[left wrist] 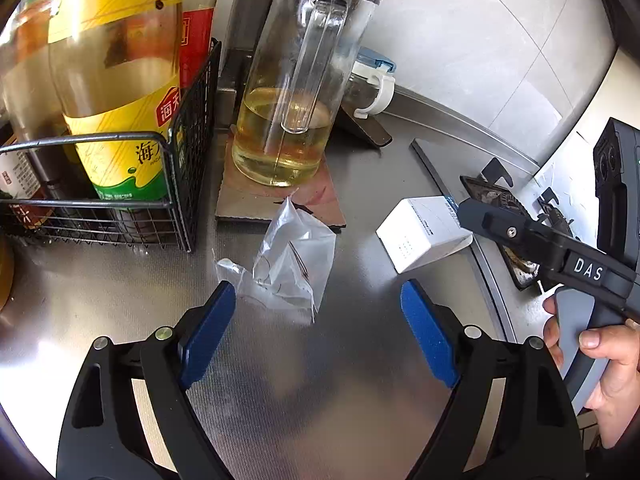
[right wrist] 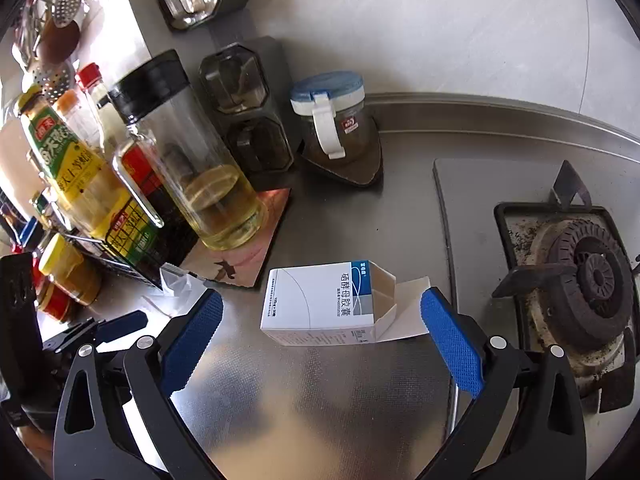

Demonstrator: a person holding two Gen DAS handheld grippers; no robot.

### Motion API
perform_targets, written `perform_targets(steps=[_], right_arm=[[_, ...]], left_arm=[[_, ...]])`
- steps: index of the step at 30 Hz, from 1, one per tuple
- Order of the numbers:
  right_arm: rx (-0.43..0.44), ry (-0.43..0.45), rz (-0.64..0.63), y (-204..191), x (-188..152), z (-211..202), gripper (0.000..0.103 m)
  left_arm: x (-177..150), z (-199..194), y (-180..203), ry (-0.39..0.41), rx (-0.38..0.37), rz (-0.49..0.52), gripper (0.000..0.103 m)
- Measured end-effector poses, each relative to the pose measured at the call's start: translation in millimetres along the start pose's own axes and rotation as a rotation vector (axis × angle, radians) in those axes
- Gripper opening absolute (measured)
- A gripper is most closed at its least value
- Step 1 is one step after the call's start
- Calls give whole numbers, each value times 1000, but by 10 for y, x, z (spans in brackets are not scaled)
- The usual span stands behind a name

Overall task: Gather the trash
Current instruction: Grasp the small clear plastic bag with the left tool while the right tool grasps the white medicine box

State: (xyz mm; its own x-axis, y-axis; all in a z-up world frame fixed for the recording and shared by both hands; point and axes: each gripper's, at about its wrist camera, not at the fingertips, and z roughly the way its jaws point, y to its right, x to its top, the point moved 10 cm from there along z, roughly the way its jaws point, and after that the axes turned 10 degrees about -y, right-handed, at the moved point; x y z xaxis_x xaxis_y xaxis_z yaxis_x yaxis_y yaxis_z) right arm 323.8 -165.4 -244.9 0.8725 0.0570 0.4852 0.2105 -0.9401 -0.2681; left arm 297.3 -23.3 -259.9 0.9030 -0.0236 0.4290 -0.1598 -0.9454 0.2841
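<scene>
Steel table [left wrist: 360,360] with brushed shine, grey tiled wall behind, kitchen corner.

Left wrist view: left hand-held gripper [left wrist: 318,300] at the bottom of the frame, blue pads spread wide, nothing between them. Just ahead of the left pad, near the middle of the frame, crumpled clear plastic bag [left wrist: 294,264] lying on the table, close to the pad but contact not sure. Behind the bag, glass oil jar [left wrist: 288,120] with black lid and yellow liquid, standing on a reddish mat [left wrist: 320,204]. At left, black wire basket [left wrist: 176,184] holding a big bottle with yellow label [left wrist: 116,92]. At right of centre, white medicine box [left wrist: 420,232] on the table. At the right edge, right hand-held gripper [left wrist: 520,232] seen from the side, held by a hand [left wrist: 600,364]; its black front partly covering the box.

Right wrist view: right hand-held gripper [right wrist: 322,308] at the bottom, blue pads wide apart, holding nothing. White medicine box [right wrist: 320,308] lying on its side between the two pads, end flap open toward the right pad, not pinched. Plastic bag [right wrist: 176,284] at middle left, beside the wire basket [right wrist: 132,264]. Oil jar [right wrist: 200,168] upright behind. Small jar with blue lid [right wrist: 332,112] near the wall. Gas burner [right wrist: 584,280], dirty, at the right side.
</scene>
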Motion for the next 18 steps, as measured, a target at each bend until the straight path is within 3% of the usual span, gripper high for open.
perform_targets(steps=[6,8,9,10,12,13,16,18], right_arm=[[-17,-64,-8,-56,2,297,100],[-20,-84,2,-34,-22,383,98],[-23,-89,0,-24,-25,418,96],[-25,-92,-4,-20,-27,441,85],[-16,-90,-9,-19,-37,441,75],[-19,-83,-8,-14,-32,419,71],[-12,-80,-4,9,-49,353,71],[-10,-64,-16,4,-75,256,71]], left_arm=[[10,241,-11,-59,16,40,64],[-3,295,11,-71,14,53,45],[-12,306,21,-73,13,57,40],[-13,312,26,-73,16,61,35],[-25,301,31,-69,21,60,34],[-22,297,41,-67,21,60,26],[-23,224,68,-53,22,61,11],[-43,132,85,-38,23,64,7]])
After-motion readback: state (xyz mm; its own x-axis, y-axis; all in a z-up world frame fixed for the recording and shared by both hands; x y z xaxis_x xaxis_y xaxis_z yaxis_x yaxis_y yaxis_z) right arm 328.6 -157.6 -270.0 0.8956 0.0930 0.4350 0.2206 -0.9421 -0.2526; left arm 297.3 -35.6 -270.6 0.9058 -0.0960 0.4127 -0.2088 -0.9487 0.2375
